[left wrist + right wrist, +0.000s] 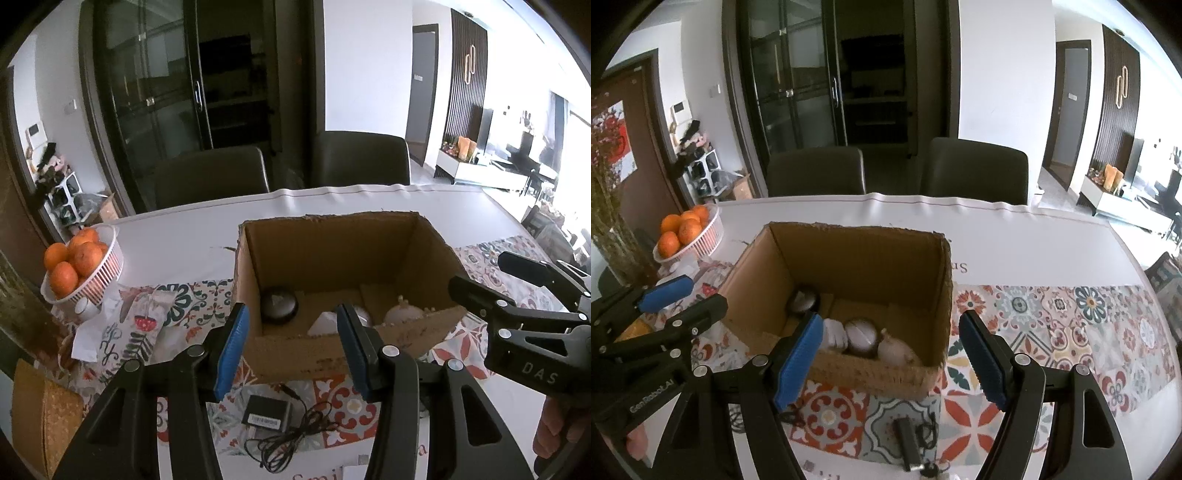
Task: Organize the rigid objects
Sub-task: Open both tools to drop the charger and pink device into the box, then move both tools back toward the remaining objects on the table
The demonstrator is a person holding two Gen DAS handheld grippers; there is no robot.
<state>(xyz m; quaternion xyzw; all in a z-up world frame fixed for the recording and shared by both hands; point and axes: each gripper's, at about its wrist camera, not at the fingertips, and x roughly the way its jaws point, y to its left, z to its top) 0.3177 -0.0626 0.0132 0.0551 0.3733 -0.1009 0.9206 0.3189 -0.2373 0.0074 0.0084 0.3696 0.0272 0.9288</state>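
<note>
An open cardboard box (295, 347) (871, 376) stands on the patterned tablecloth. Inside lie a dark round object (279, 304) (802, 301), a white item (323, 323) (834, 334), a round white-and-dark object (862, 336) and a pale knobbed object (402, 314) (895, 350). My left gripper (291, 350) is open and empty, just in front of the box's near wall. My right gripper (892, 363) is open and empty, straddling the box's near right corner. A black adapter with a tangled cable (267, 413) (908, 439) lies on the table before the box.
A white basket of oranges (107, 266) (709, 236) stands at the left, with crumpled paper (92, 332) below it. A woven mat (44, 413) lies at the near left. Two dark chairs (210, 173) (975, 170) stand behind the table. The right gripper shows in the left wrist view (491, 280).
</note>
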